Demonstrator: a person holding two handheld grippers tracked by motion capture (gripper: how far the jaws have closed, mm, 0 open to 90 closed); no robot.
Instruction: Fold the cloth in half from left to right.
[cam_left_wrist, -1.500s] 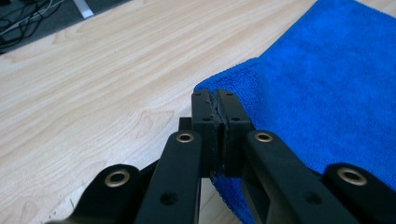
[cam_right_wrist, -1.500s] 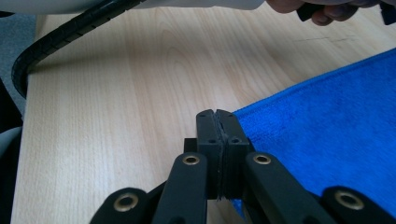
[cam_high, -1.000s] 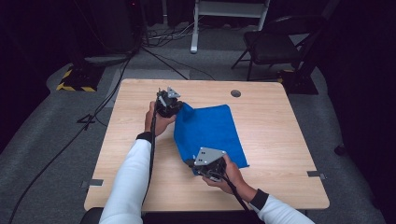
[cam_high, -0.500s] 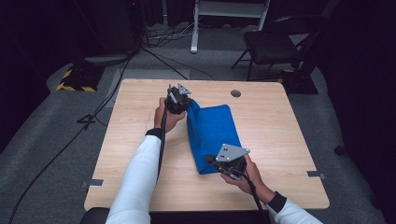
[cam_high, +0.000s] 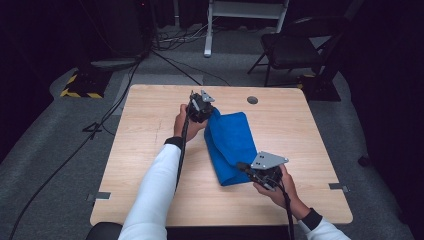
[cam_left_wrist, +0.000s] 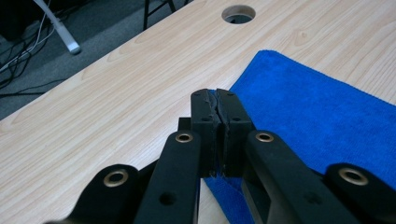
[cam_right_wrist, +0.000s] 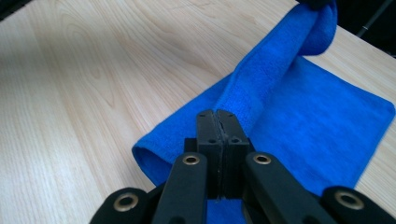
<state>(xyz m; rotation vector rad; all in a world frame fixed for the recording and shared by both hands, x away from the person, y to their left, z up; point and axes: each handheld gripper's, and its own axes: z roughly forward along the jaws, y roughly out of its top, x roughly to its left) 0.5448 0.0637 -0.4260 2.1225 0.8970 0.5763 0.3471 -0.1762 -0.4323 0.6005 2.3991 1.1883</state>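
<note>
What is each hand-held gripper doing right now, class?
Left hand-held gripper: shut on the far edge of the blue cloth.
Right hand-held gripper: shut on the cloth's near edge.

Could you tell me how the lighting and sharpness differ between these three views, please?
High view: lit table, surroundings nearly black, blue cloth vivid, slightly soft. Left gripper view: even light, wood grain crisp, near tongs softer. Right gripper view: cloth's raised fold sharp, pale glare on the wood at upper left.
</note>
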